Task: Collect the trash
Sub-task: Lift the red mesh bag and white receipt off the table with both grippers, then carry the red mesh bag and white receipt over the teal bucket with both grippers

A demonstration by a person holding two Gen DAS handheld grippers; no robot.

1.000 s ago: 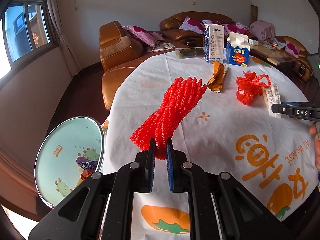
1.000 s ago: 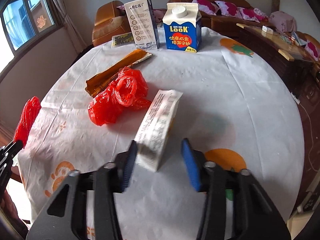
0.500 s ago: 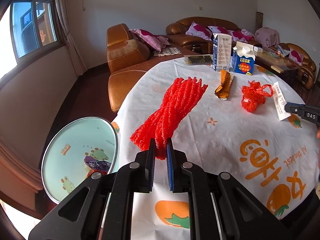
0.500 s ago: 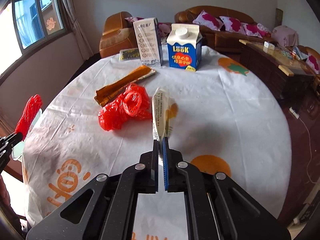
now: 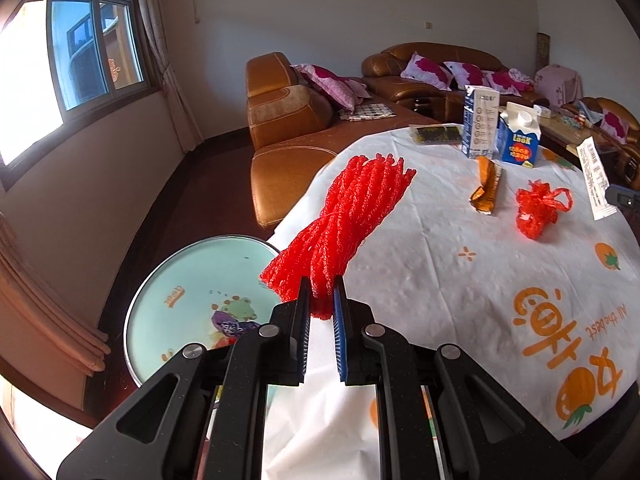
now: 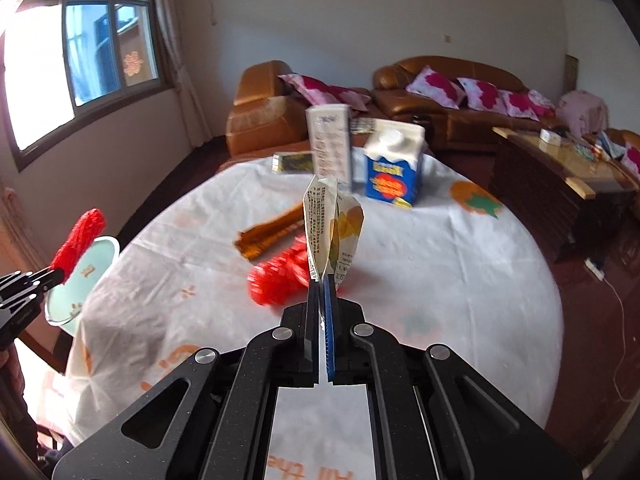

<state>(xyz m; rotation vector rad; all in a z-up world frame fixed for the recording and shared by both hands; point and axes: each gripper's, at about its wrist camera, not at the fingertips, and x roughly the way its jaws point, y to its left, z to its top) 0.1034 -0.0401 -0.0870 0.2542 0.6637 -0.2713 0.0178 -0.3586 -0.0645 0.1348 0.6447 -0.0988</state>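
Two grippers each hold a piece of trash clear of the table (image 5: 420, 280). The left gripper (image 5: 321, 300) has its jaws pinched narrow on the near end of a red foam net (image 5: 348, 224); the bundle sticks out forward and up from the fingertips, over the table's edge, with the pale green bin (image 5: 180, 304) standing on the floor below and to the left. Something purple lies inside the bin, though I cannot tell what it is.

The right gripper (image 6: 322, 286) has its jaws all but closed on the lower corner of a white printed wrapper (image 6: 330, 228), which stands upright above the fingertips. In the right wrist view the table behind it is blurred: a red plastic bag (image 6: 276, 280) lies just beyond the fingers, an orange-brown wrapper (image 6: 272, 232) farther back, then a tall white carton (image 6: 330, 144) and a blue milk carton (image 6: 394, 164) standing side by side.
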